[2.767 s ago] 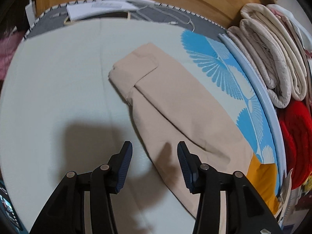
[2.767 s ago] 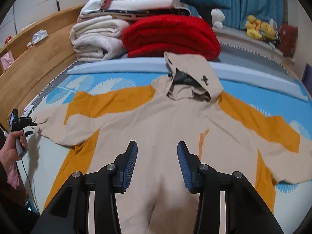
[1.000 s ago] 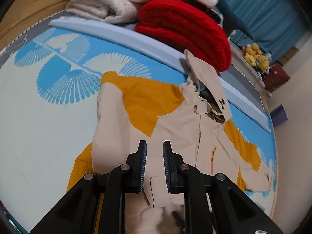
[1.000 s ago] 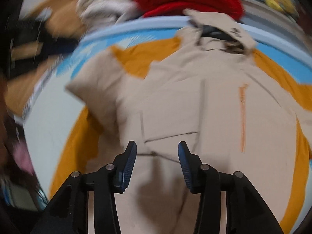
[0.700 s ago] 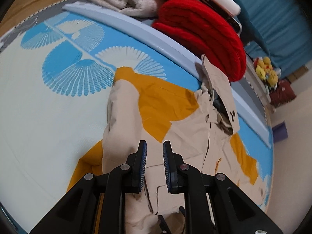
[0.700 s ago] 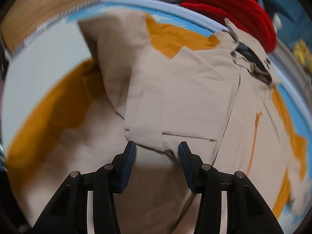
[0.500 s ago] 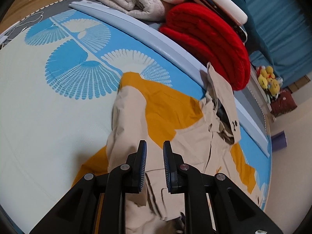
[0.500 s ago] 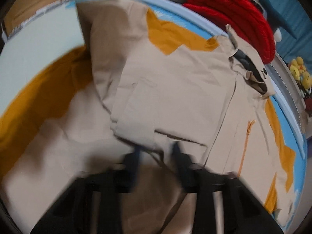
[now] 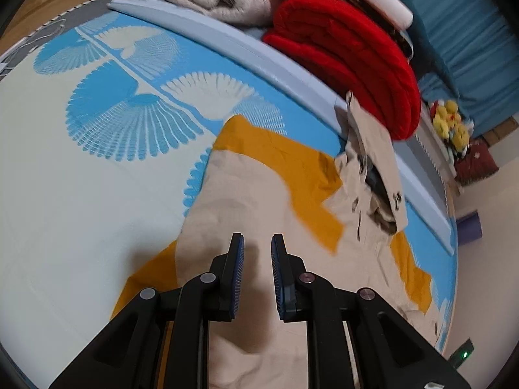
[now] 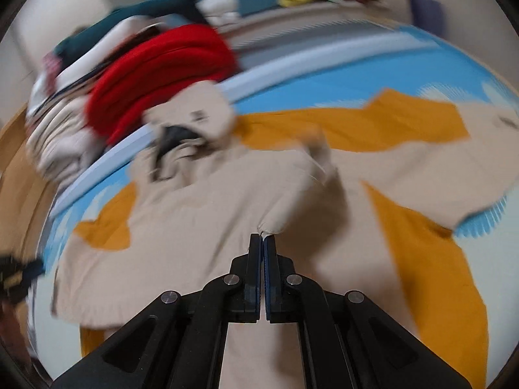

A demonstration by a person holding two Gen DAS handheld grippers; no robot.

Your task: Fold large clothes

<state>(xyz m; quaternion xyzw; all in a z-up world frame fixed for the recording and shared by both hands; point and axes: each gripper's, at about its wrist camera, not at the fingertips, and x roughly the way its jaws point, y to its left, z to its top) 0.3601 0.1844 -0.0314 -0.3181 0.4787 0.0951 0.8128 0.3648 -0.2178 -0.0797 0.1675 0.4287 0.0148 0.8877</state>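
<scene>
The beige and orange hooded jacket (image 9: 259, 194) lies spread on the blue patterned bed cover (image 9: 113, 113), its hood (image 9: 373, 149) at about 1 o'clock in the left wrist view, touching the folded red blanket (image 9: 343, 52). The left claw (image 9: 257, 246) hovers over the beige cloth with its blue pads apart, gripping nothing. The right claw (image 10: 262, 240) is pressed together, pinching a bunched fold of the jacket (image 10: 272, 220); this view is blurred.

jacket (image 9: 246, 201) spread on mat (image 9: 81, 168), folded blankets (image 9: 343, 42) stacked behind its hood (image 9: 373, 149)
</scene>
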